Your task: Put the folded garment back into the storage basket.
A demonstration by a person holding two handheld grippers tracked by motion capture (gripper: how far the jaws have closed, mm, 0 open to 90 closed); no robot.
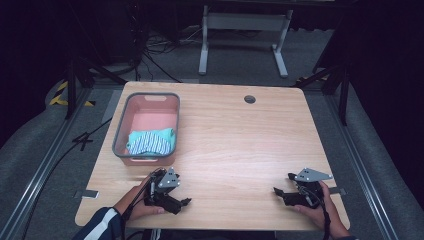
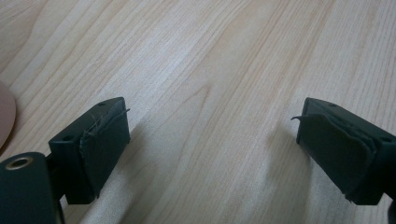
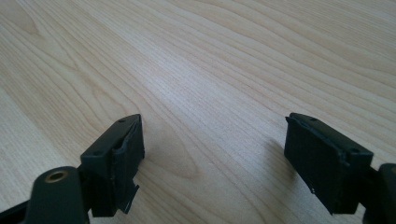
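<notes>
Both your hands are parked at the near edge of the desk (image 1: 235, 135) right now. Your left tool (image 1: 186, 202) sits near the bottom left, pointing roughly toward the middle of the desk, and in the left gripper view its jaws stand wide apart with bare wood grain between them, so it's gripping nothing. Same story on the other side: your right tool (image 1: 275, 191) rests near the bottom right, aimed back toward the left one, and the right gripper view shows its jaws spread wide over plain desk too (the rubber pads (image 3: 125, 161) look a bit frayed at the edges, by the way).

The thing closest to your left tool is the pink bin (image 1: 122, 131) with the grey rim, sitting on the left part of the desk just beyond your left hand (image 1: 142, 205). Inside it, at the near end, lies a crumpled striped cloth (image 1: 150, 141) in teal, white and dark stripes. It's lying fully inside the bin, bunched up against the near wall, and the far half of the bin shows bare pink floor. Neither tool touches the bin or the cloth; the left one is near it but apart, and your right hand (image 1: 320, 212) is well away across the desk.

There's also a small round grommet hole (image 1: 249, 99) near the far edge of the desk.
</notes>
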